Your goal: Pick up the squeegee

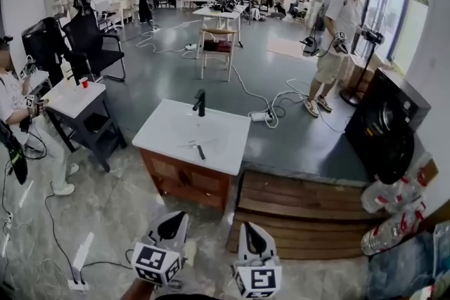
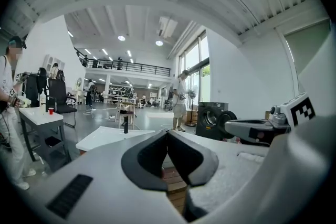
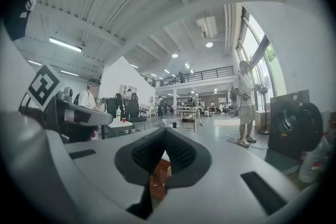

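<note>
The squeegee (image 1: 200, 152), a small dark-handled tool, lies flat on the white top of a sink cabinet (image 1: 169, 128), in front of the black faucet (image 1: 201, 102). Both grippers hang low at the bottom edge of the head view, well short of the cabinet. My left gripper (image 1: 171, 225) is shut with nothing in it, its jaws meeting at the tips (image 2: 167, 132). My right gripper (image 1: 252, 239) is shut and empty too (image 3: 165, 130). The left gripper view shows the cabinet top (image 2: 107, 137) and the faucet (image 2: 125, 125) ahead, but the squeegee cannot be made out there.
A wooden platform (image 1: 295, 211) lies right of the cabinet, a black washing machine (image 1: 383, 124) beyond it. Wrapped bottles (image 1: 394, 194) sit at the right. A small white table (image 1: 70, 100) with a red cup and a person (image 1: 14, 109) are at the left. Cables run over the floor.
</note>
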